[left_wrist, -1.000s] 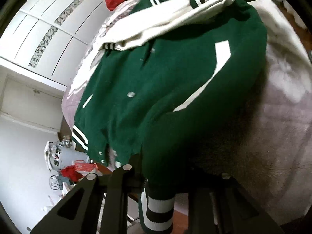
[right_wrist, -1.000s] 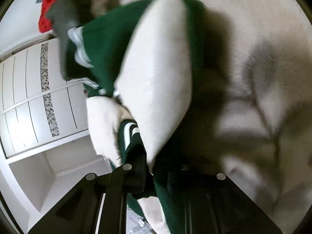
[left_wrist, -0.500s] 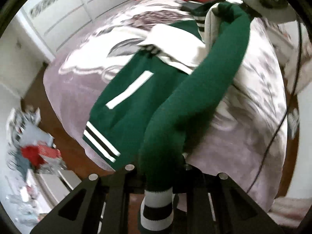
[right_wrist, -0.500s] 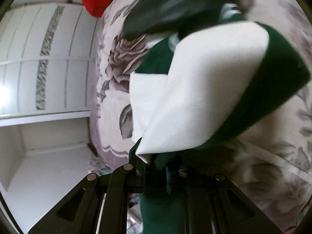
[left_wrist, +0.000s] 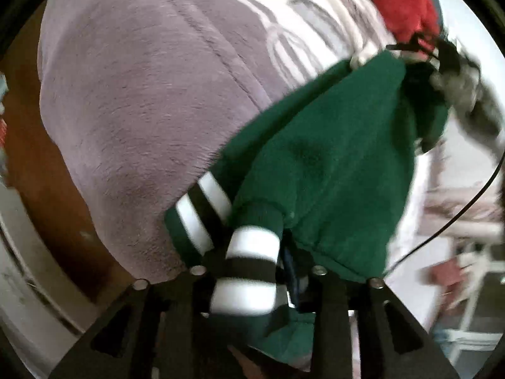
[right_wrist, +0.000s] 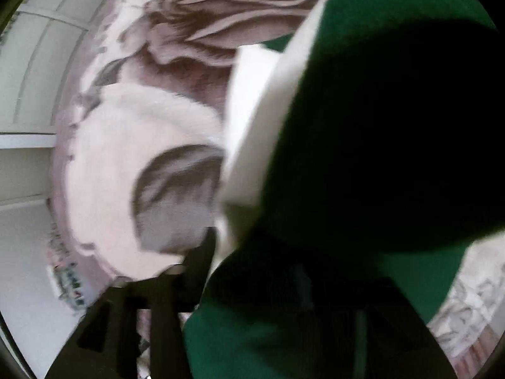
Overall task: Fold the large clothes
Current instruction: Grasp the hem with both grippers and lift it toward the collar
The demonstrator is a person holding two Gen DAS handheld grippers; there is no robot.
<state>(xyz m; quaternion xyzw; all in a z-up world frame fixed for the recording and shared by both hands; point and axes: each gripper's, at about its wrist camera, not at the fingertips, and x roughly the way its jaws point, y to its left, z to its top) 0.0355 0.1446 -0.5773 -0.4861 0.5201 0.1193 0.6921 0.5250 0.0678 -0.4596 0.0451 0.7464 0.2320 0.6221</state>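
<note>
A green varsity jacket point(left_wrist: 331, 164) with white sleeves and black-and-white striped cuffs point(left_wrist: 249, 271) hangs lifted above the bed. My left gripper point(left_wrist: 257, 271) is shut on its striped cuff and hem. In the right wrist view the jacket point(right_wrist: 363, 142) fills the right half, green with a white sleeve point(right_wrist: 252, 120) at its left edge. My right gripper point(right_wrist: 252, 284) is shut on the jacket; the cloth drapes over and hides its right finger. The other gripper point(left_wrist: 454, 72) shows blurred at the jacket's far end in the left wrist view.
The mauve floral bed cover point(left_wrist: 142, 101) lies under the jacket and also shows in the right wrist view point(right_wrist: 126, 158). A red garment point(left_wrist: 401, 0) lies at the bed's far end. Brown floor point(left_wrist: 41, 183) borders the bed at left. White wardrobe doors point(right_wrist: 34, 63) stand beyond.
Both grippers have swung the jacket up off the bed and bunched it together. The views have turned, and the jacket now hangs between the grippers rather than lying spread out.
</note>
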